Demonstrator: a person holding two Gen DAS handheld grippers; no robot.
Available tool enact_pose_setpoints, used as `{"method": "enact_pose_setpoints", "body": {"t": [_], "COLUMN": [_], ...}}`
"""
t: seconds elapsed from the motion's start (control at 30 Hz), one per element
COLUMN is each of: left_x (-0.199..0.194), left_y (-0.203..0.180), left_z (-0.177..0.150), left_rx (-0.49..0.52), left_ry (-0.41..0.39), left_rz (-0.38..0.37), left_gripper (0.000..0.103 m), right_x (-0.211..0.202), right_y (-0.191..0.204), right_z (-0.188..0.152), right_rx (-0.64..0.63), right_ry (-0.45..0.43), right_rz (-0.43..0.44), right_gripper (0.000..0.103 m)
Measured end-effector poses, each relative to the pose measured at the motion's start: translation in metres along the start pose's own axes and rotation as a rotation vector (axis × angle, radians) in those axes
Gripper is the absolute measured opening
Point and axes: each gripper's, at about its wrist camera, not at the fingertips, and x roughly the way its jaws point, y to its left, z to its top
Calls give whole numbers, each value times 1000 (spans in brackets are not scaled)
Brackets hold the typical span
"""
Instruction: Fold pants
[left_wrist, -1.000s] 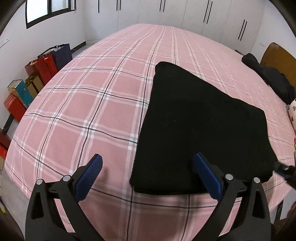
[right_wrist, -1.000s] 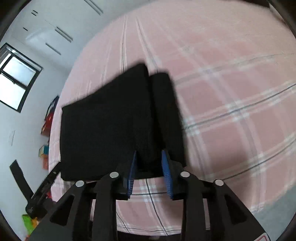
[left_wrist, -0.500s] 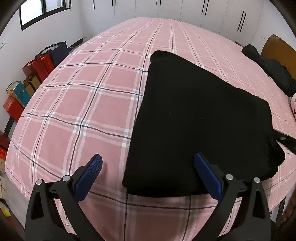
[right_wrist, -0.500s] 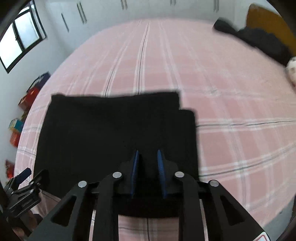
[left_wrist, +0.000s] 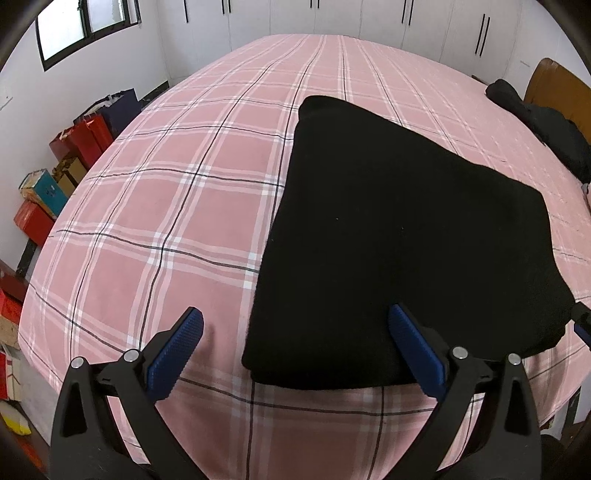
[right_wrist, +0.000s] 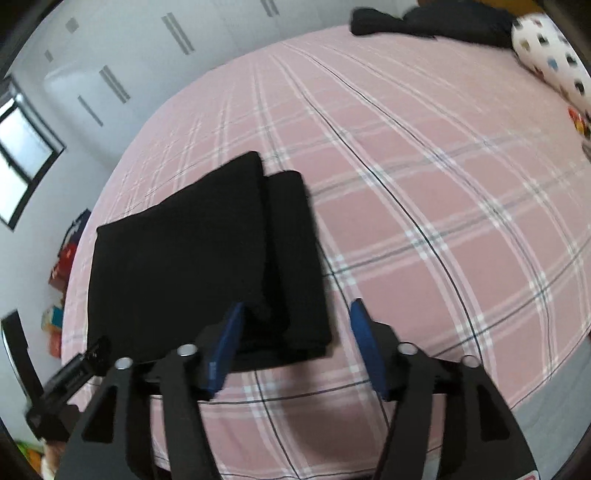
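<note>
The black pants (left_wrist: 406, 236) lie folded into a flat rectangle on the pink plaid bed (left_wrist: 177, 206). My left gripper (left_wrist: 299, 350) is open and empty, hovering over the pants' near left corner. In the right wrist view the pants (right_wrist: 192, 258) show an upper layer over a narrower lower layer. My right gripper (right_wrist: 295, 332) is open over the near right corner of the pants and holds nothing. The right gripper's tip shows in the left wrist view (left_wrist: 581, 321).
Another black garment (left_wrist: 543, 125) lies by the wooden headboard (left_wrist: 554, 85). A spotted white pillow (right_wrist: 546, 55) sits at the bed's far right. Red bags and boxes (left_wrist: 74, 155) stand on the floor left of the bed. White wardrobes (left_wrist: 369, 18) line the far wall.
My right gripper was shut on the pants' edge and has opened, letting the cloth go. Its view swung right. My left gripper stayed open and shifted slightly.
</note>
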Motion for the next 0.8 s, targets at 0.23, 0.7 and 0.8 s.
{"method": "enact_pose_setpoints", "body": {"t": [0.23,0.7,0.8], "left_x": [1,11,14], "left_y": [9,46,53], "left_z": [2,0,-3], "left_rx": [-70,-260,-305], "left_ry": [37,105,118], "left_rz": [-176,-267,-282], "left_gripper": [98,98,98], "right_x": [12,5,-10], "right_y": [-14,-29,-30], "right_z": [3,-2,-12], "right_rx": [68,145,88], "right_ry": [59,85,92], "right_rz": [87,136,74], "right_gripper": [73,77,45]}}
